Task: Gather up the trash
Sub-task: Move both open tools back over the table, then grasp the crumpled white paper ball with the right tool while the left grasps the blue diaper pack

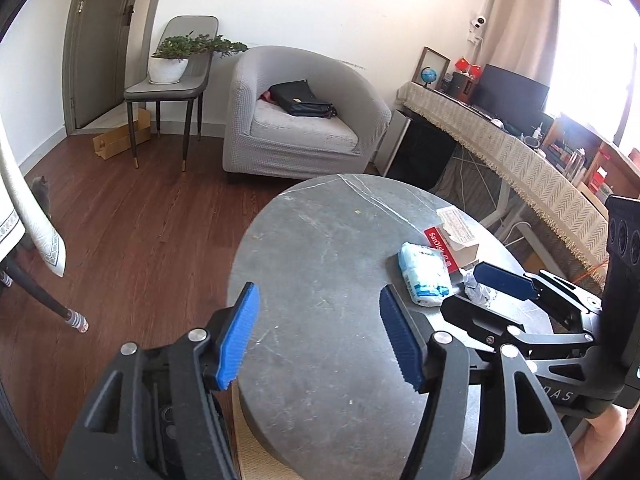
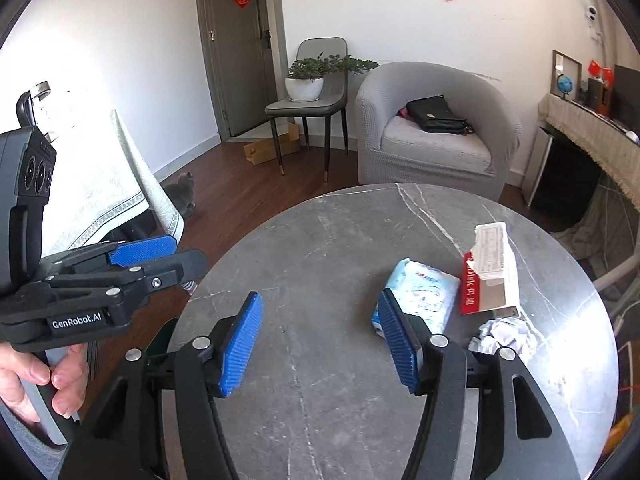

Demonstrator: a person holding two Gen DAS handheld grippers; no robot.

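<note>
I am holding both tongs over the round grey marble table [image 2: 320, 248], each tilted down toward its top. Beyond the table, at twelve o'clock, a grey armchair [image 2: 436, 128] is carrying a black handbag [image 2: 434, 114]. At eleven o'clock a grey chair [image 2: 316, 96] is bearing a potted plant [image 2: 306, 80], with a flat cardboard box [image 2: 272, 148] lying on the wooden floor under it. A grey cat [image 2: 184, 196] is sitting at ten o'clock beside a hanging white tablecloth [image 2: 108, 196]. At two o'clock a cloth-covered desk [image 1: 492, 140] is holding a small globe [image 1: 428, 76] and a dark monitor [image 1: 514, 98]. Nothing is standing between my tongs and the trash.

My left gripper [image 1: 320, 332] is standing spread, nothing between its blue pads, only bare tabletop in front. My right gripper [image 2: 320, 344] is likewise spread and empty.

The trash is lying together on the table's right part. In the right wrist view, a blue-and-white tissue pack [image 2: 424, 296] is lying at one o'clock, just beyond my right-hand pad and partly hidden by it. A torn red-and-white SanDisk box [image 2: 490, 272] is lying just beside the pack at two o'clock. A crumpled white paper [image 2: 506, 334] is lying near the box, at three o'clock, to the right of my right gripper. In the left wrist view all three are sitting at two o'clock, with the right gripper reaching in beside the crumpled paper.
</note>
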